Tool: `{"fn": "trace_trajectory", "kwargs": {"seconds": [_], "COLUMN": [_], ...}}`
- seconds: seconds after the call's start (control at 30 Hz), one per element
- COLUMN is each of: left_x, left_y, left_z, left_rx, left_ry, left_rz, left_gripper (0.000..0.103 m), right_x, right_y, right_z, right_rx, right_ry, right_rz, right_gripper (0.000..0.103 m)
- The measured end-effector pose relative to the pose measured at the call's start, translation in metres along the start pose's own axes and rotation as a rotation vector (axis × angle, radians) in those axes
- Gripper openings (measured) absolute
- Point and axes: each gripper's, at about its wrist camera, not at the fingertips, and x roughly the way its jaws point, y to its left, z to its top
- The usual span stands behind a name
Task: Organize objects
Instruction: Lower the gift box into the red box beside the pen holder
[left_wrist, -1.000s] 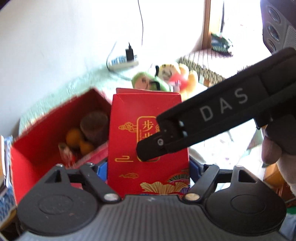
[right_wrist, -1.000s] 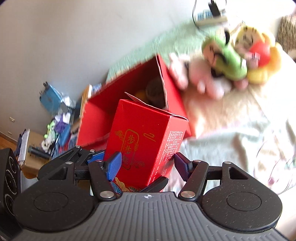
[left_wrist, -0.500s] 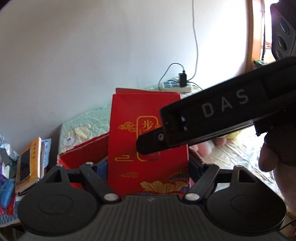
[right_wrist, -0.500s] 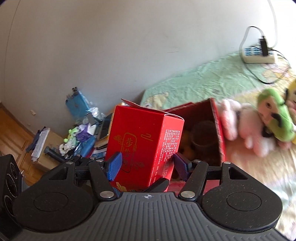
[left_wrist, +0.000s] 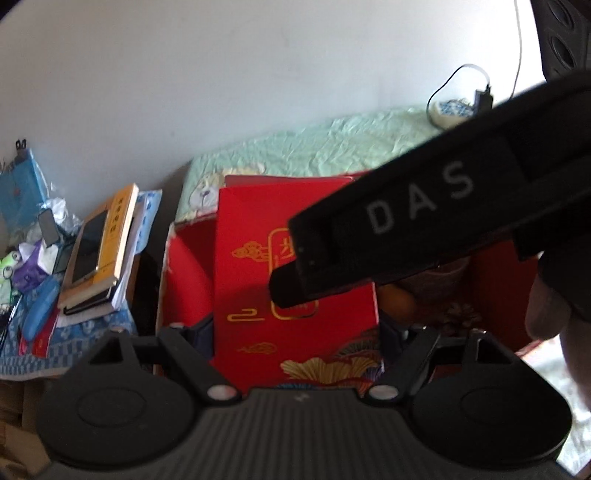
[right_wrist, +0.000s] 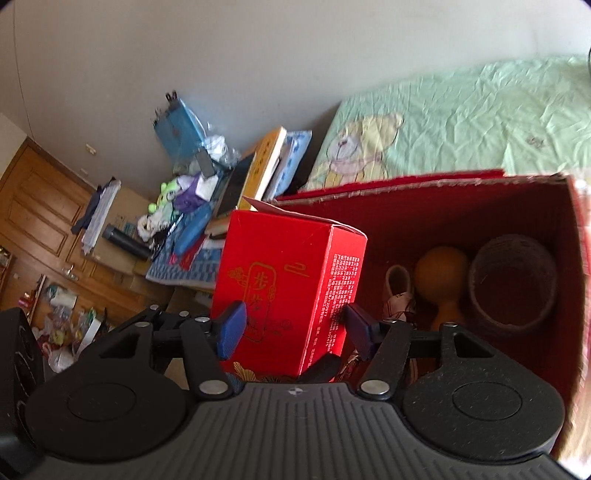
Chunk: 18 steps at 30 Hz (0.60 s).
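- Red carton (right_wrist: 288, 291) with gold print stands upright in the lower middle of both views, at the left end of the big open red box (right_wrist: 517, 206); whether its bottom rests on the box floor I cannot tell.
- Right gripper (right_wrist: 291, 330) has its two blue pads (right_wrist: 231, 328) on the carton, one on the printed front face and one on the side face with white text, so it pinches the carton across a corner.
- Left gripper (left_wrist: 295, 332) holds the same carton: the carton fills the gap between its fingers (left_wrist: 201, 330), and both dark fingers lie against the carton sides.
- In the left wrist view the black body of the right gripper, with the letters "DAS", crosses from the upper right of the frame down to the front of the carton.
- Inside the big box, right of the carton, lie an orange gourd-shaped object (right_wrist: 441, 275), a dark round cup (right_wrist: 511, 284) on its side, and a small pale item (right_wrist: 399, 284) that is too unclear to name.
- Behind the box, in the upper right, is a green bed sheet (right_wrist: 461, 114) with a printed bear.
- At the left of the frame, a stack of books (right_wrist: 258, 173) lies on a cluttered table beside the bed.
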Motion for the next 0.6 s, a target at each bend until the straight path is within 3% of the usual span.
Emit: {"fn": "trace_trajectory", "kwargs": {"seconds": [0.33, 0.6], "left_x": [0.04, 0.054], "left_y": [0.006, 0.01], "left_z": [-0.007, -0.006], "left_rx": [-0.054, -0.075], "left_ry": [0.169, 0.22], "left_rz": [0.063, 0.099], "left_gripper": [0.08, 0.081], "right_x": [0.054, 0.07], "right_y": [-0.026, -0.046], "right_z": [0.015, 0.017], "right_rx": [0.073, 0.163], "right_ry": [0.217, 0.279], "right_rz": [0.052, 0.113], "right_gripper": [0.061, 0.063]}}
